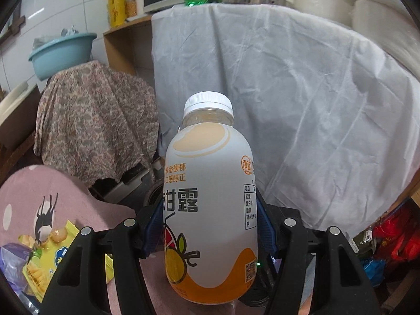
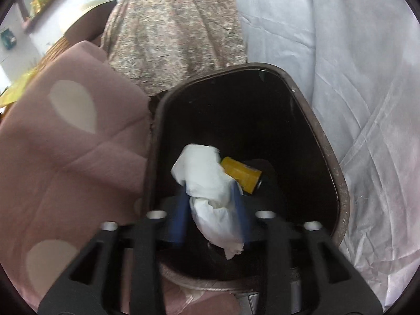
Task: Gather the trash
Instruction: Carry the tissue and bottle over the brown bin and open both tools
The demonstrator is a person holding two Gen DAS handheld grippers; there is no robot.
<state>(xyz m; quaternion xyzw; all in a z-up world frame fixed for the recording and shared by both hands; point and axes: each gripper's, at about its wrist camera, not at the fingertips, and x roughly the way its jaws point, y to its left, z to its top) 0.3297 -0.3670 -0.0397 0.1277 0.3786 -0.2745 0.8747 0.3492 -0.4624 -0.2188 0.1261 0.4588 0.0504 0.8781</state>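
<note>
Left tongs (image 1: 210, 225) pinching a capped juice bottle (image 1: 210, 204) low on its body, blue pads (image 1: 155, 225) tight on both sides; bottle upright, held off the pink spotted cover (image 1: 31, 197). Right tongs (image 2: 210, 210) poised over the mouth of the dark bin (image 2: 325, 141), aimed down into it. A crumpled white tissue (image 2: 207, 183) lies between the blue pads; jaws look spread, tissue likely being let go, though blur hides whether a pad touches it. Yellow can (image 2: 241, 174) already lying in the bin, just right of the tissue. Step in hand, by my reading: dropping the tissue. Next: clear the right tongs, bring the bottle over the bin opening and release. Yellow snack wrapper (image 1: 50, 257) on the cover, near left, not yet collected. Hard to make out: bin floor lost in shadow; wrapper half hidden behind the tong arm; bin's near rim cut off.
</note>
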